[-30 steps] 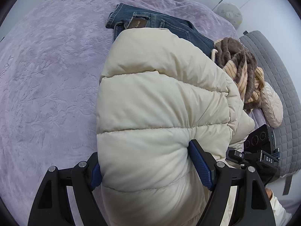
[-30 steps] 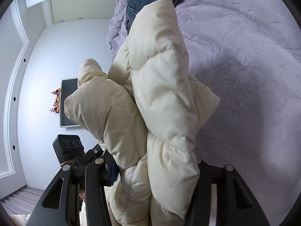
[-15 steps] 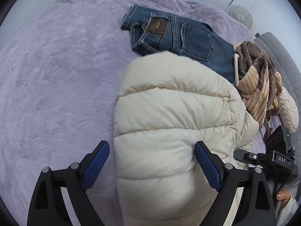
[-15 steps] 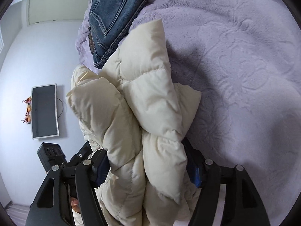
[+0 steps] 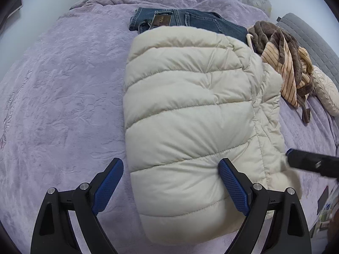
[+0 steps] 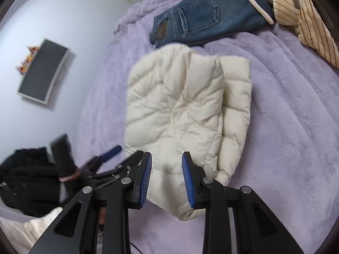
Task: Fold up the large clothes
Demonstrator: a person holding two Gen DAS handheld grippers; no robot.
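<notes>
On the purple blanket (image 5: 63, 89), the released puffer jacket (image 5: 190, 114) now lies folded, both hand-held grippers open.

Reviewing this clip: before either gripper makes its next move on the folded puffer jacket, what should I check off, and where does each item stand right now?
1. Left gripper jaws open, nothing clamped: ok.
2. Right gripper free of the cream puffer jacket: cannot tell; its jaws stand apart with the jacket edge between them.
3. Jacket lying folded on the purple bedspread: ok.
4. Layers lined up: not ok; in the right wrist view one layer sticks out along the right side.
5. Jacket apart from the jeans: cannot tell; the left wrist view shows overlap, the right a gap.
</notes>
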